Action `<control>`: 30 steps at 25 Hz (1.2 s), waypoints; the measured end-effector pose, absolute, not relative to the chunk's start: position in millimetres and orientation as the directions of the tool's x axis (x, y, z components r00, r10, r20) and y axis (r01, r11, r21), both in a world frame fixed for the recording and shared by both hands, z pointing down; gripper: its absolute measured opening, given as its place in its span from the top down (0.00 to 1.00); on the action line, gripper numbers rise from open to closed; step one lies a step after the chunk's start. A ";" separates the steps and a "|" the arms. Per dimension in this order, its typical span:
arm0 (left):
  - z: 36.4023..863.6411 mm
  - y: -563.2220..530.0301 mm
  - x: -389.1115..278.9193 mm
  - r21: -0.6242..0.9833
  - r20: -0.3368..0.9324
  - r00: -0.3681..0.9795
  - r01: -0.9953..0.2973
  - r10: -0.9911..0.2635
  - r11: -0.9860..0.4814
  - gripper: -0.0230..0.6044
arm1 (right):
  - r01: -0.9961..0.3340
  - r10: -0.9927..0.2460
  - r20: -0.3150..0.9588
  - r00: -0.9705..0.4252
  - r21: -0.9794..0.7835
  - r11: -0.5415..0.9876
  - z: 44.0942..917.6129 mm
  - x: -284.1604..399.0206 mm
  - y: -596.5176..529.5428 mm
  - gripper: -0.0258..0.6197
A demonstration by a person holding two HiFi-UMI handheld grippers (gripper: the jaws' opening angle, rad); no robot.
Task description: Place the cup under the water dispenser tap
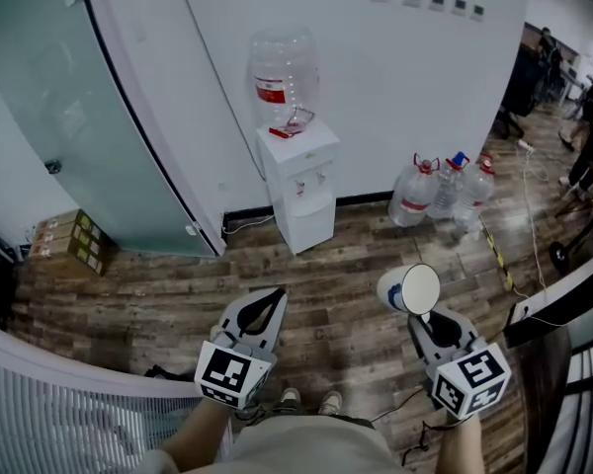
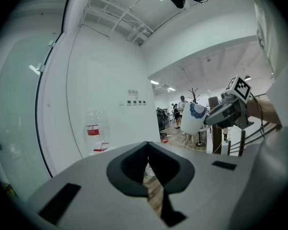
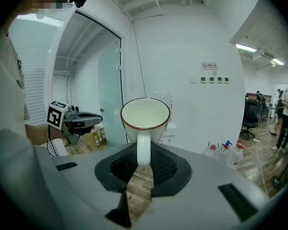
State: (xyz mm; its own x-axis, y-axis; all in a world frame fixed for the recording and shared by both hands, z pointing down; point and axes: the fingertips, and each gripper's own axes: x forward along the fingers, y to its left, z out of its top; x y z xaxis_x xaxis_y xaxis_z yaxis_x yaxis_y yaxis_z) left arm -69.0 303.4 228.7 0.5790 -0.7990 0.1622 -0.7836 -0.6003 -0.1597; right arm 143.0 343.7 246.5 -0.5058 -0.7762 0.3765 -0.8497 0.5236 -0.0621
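Observation:
A white water dispenser (image 1: 298,181) with a clear bottle (image 1: 285,79) on top stands against the far wall. My right gripper (image 1: 427,316) is shut on the handle (image 3: 143,150) of a white cup (image 1: 410,289) with a dark rim, held in the air well short of the dispenser. The right gripper view looks into the cup (image 3: 145,116), which hides most of the dispenser behind it. My left gripper (image 1: 269,304) hovers beside it at the left, jaws shut with nothing between them. The left gripper view shows the bottle (image 2: 93,131) ahead and the cup (image 2: 192,119) off to the right.
Three spare water bottles (image 1: 445,191) stand on the wood floor right of the dispenser. A glass door (image 1: 79,117) and cardboard boxes (image 1: 69,237) are at the left. Cables, chairs and people (image 1: 573,117) fill the far right. A desk edge (image 1: 573,299) is near my right.

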 end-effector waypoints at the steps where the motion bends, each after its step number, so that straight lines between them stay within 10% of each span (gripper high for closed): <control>1: 228.5 303.5 -65.0 -0.159 0.162 0.578 -0.785 -0.800 -0.599 0.95 | -0.849 -0.777 0.373 -0.507 -0.058 0.525 246.3 147.9 341.9 0.86; 30: 264.5 138.9 -45.5 -0.140 0.172 0.580 -0.786 -0.796 -0.603 0.95 | -0.829 -0.742 0.414 -0.526 -0.056 0.556 292.5 153.3 167.7 0.86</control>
